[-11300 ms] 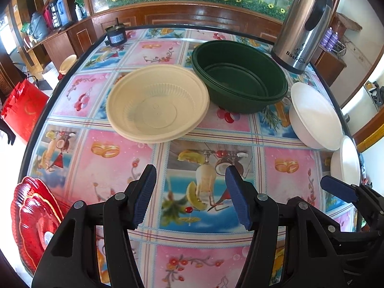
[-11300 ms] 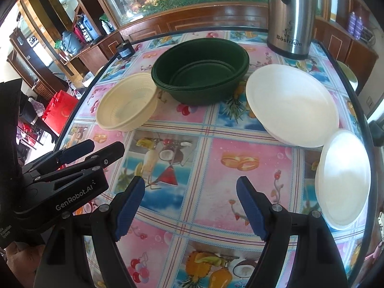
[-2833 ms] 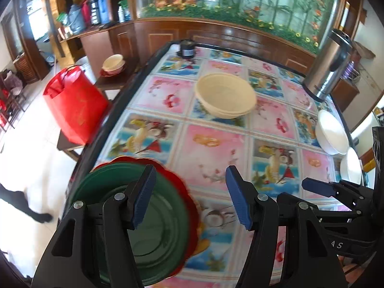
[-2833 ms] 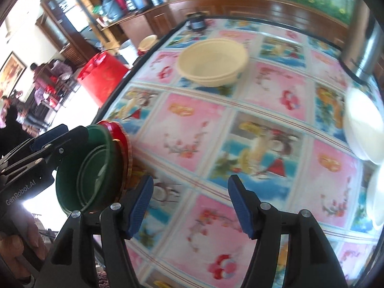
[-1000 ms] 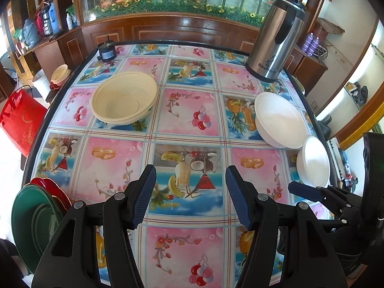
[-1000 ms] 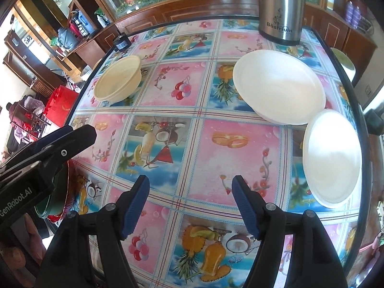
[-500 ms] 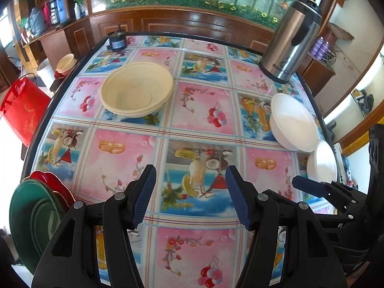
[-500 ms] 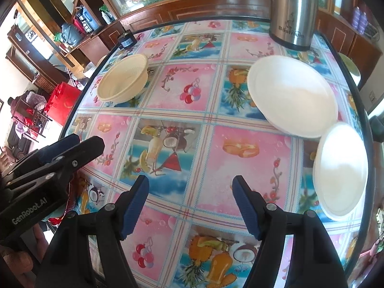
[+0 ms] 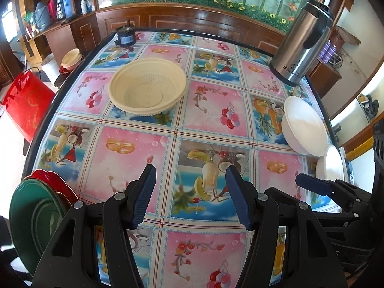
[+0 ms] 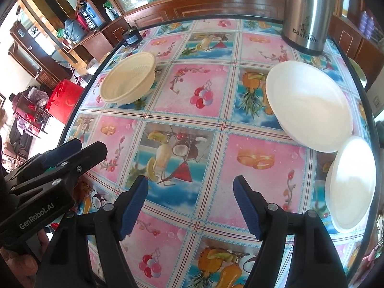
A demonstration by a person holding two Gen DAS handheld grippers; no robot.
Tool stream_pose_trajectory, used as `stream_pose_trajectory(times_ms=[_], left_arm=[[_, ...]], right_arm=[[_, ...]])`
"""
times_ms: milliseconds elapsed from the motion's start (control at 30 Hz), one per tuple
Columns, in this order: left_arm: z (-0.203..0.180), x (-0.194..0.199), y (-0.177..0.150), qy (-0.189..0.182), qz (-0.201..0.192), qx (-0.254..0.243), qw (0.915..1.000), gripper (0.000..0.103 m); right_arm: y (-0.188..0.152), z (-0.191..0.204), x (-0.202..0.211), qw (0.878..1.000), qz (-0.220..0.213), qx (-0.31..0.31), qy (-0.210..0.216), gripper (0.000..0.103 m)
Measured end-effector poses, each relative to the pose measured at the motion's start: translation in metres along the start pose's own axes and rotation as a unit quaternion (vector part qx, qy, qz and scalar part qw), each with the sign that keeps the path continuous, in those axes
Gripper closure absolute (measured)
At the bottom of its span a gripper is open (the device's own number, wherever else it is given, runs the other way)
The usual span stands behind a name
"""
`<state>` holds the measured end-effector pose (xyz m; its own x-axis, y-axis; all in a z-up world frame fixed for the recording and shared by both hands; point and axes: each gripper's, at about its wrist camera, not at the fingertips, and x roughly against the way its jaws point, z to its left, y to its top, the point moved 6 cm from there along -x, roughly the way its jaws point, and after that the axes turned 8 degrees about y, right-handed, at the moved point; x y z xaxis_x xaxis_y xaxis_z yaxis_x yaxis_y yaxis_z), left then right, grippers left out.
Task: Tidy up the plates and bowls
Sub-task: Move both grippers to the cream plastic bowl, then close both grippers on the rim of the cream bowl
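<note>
Left wrist view: the left tool [image 9: 189, 192] hangs spread and empty over the table [image 9: 134, 153]. The cream bowl [image 9: 147, 92] sits toward the far left, the green plate [image 9: 36, 218] at the near-left edge. The right tool [image 10: 190, 200] is also spread, empty, the white bowl [image 10: 309, 103] beyond it.

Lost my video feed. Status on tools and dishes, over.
Left tool and right tool open, empty. Cream bowl and two white bowls unstacked. Nothing in the way.
</note>
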<state>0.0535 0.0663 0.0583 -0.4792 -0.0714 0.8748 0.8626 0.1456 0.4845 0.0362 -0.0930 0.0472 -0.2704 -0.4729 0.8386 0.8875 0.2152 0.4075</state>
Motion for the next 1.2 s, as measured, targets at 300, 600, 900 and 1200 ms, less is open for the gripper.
stream_pose_trajectory(times_ms=[300,600,900,1200], left_arm=[[0.022,-0.013,0.013,0.021,0.002,0.021,0.9996,0.042],[0.060,-0.037,0.049,0.050,0.000,0.049,0.9975,0.042],[0.105,-0.079,0.094,0.083,0.008,0.079,0.9934,0.042],[0.128,-0.119,0.119,0.098,0.026,0.109,0.9889,0.042]], right_arm=[[0.008,0.002,-0.007,1.000,0.002,0.005,-0.002,0.029],[0.039,0.007,-0.020,1.000,-0.007,0.011,0.003,0.028],[0.105,0.026,-0.058,0.999,-0.019,0.013,0.034,0.025],[0.148,0.033,-0.113,0.999,0.001,0.005,0.049,0.024]])
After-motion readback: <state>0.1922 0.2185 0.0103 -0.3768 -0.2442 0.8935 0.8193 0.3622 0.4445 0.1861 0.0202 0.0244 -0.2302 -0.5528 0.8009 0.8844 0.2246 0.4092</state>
